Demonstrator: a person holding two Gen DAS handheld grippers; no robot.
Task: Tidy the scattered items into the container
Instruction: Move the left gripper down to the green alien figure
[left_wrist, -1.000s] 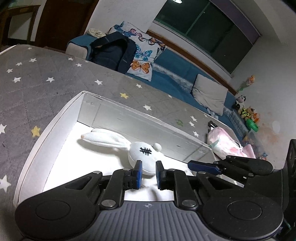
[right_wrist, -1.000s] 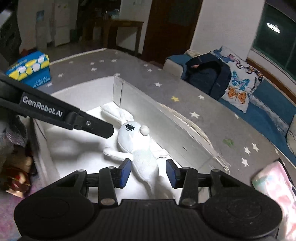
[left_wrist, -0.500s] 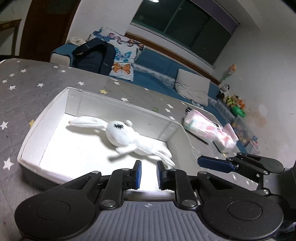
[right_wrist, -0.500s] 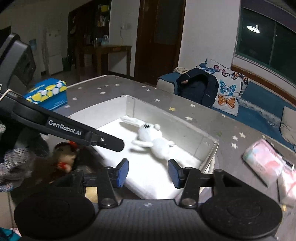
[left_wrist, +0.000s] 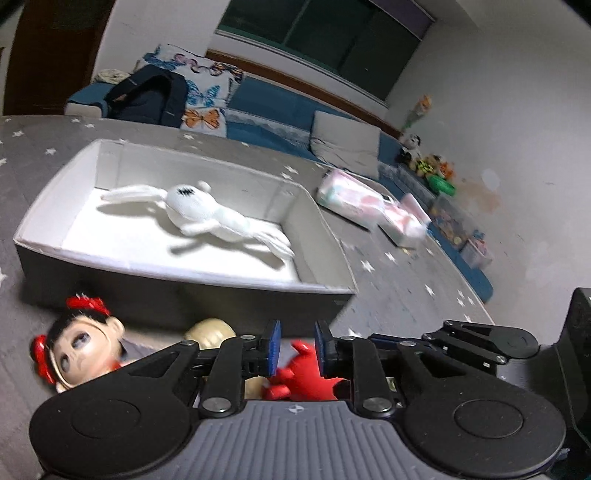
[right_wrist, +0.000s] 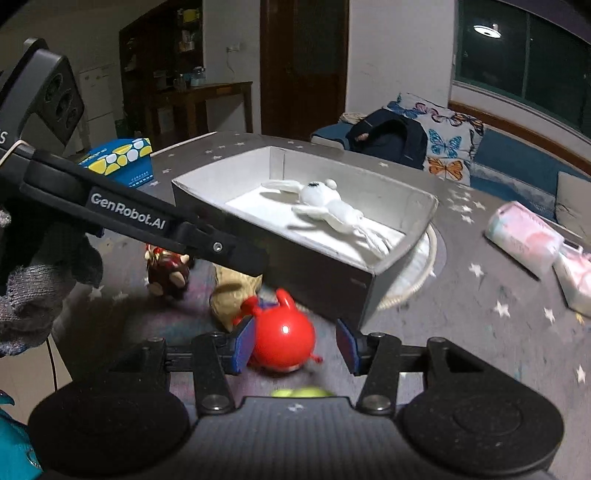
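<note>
A white plush rabbit (left_wrist: 207, 218) lies inside the grey box with a white inside (left_wrist: 51, 218), which also shows in the right wrist view (right_wrist: 402, 254) with the rabbit (right_wrist: 332, 206). In front of the box lie a red toy (right_wrist: 284, 338), a beige toy (right_wrist: 229, 295), and a doll with black hair and red bows (left_wrist: 79, 350). My left gripper (left_wrist: 295, 347) is narrowly open and empty above the red toy (left_wrist: 306, 373). My right gripper (right_wrist: 295, 343) is open, its jaws either side of the red toy, holding nothing.
A blue and yellow tissue box (right_wrist: 122, 158) stands at the far left. Pink-and-white packs (right_wrist: 524, 236) lie on the grey star cloth at the right. A white rope coil (right_wrist: 417, 266) lies beside the box. A sofa with cushions and a dark backpack (right_wrist: 388, 140) runs behind.
Both grippers have pulled back from over the box to its near side. The rabbit stays in the box. The red toy, beige toy and doll have come into view below the fingers.
</note>
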